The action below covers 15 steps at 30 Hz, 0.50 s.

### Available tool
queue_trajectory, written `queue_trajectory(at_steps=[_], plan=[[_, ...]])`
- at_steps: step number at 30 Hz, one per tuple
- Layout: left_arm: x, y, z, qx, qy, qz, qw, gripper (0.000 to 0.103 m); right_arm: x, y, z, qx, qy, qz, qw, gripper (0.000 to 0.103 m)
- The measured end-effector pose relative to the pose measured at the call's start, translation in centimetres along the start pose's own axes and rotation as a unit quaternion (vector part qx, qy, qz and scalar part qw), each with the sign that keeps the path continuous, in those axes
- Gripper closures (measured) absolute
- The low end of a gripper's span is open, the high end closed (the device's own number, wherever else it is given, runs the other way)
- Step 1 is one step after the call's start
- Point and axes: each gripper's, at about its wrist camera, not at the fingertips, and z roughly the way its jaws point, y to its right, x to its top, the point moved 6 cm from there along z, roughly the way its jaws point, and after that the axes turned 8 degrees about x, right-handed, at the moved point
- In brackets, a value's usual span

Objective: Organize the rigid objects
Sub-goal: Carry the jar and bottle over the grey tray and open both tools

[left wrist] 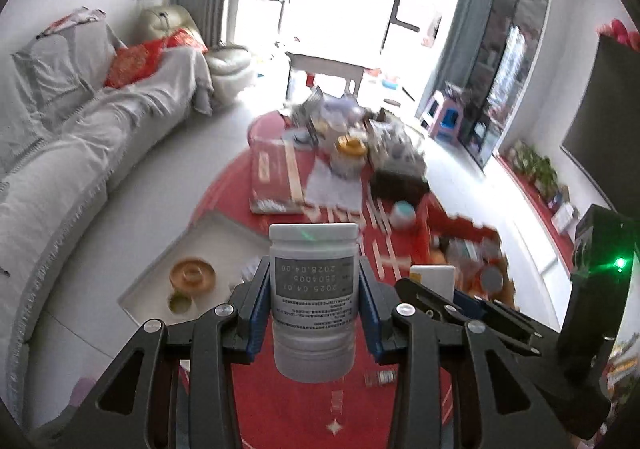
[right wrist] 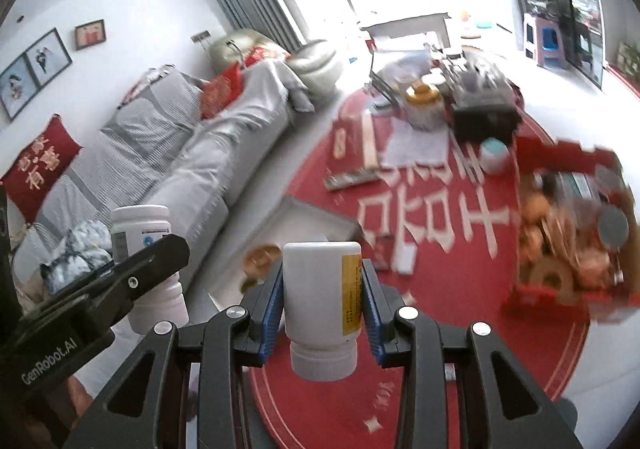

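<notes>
Bottles, two of them, both white plastic, both lifted clear above red round table (left wrist: 256,401).

Largest first: grey-covered sofa (left wrist: 80,153) along left edge of left wrist view; table spreading across centre and right, crowded with clutter; red open box (right wrist: 568,233) packed with small goods at right of right wrist view; white tray (left wrist: 168,289) at table's left edge, holding a brown round dish (left wrist: 192,274).

Then left gripper (left wrist: 316,309), jaws clamped on labelled white bottle (left wrist: 313,301), blue pads pressing its midsection at both sides, printed dates reading upside down, so probably inverted. Seen again at lower left of right wrist view. Right gripper (right wrist: 323,299), jaws clamped on yellow-labelled white bottle (right wrist: 320,301), cap end hanging toward bottom of frame, pads on body above narrow neck.

Handling, as judgement only: stiff thin-walled plastic, likely light, contents unknown; smooth sides and glossy labels probably slippery, so squeeze across cylinder's middle, as now, looks soundest. Gripping cap or neck would risk twisting or slipping. Unlikely to break if dropped, though rolling away across table seems possible. Setting down upright calls for turning each over first.
</notes>
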Motion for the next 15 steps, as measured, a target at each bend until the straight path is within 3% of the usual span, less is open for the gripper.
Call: queue_trajectory(at_steps=[7,12,15], plan=[[3.7,-3.9,1.4,0.052,0.023,-0.023,0.9981,0.061,6.2,-3.6,1.0,0.022,0.014,-0.044,0.999,0.066],[3.8,-8.6,5.5,0.116,0.01,-0.044,0.9923,0.061,8.3,-5.5,4.6,0.036,-0.01,-0.065,0.997,0.066],[2.6,-11.5,9.3,0.136,-0.023,-0.061,0.9886,0.061,8.4,-6.0,8.5,0.032,-0.041,-0.078,0.996,0.066]])
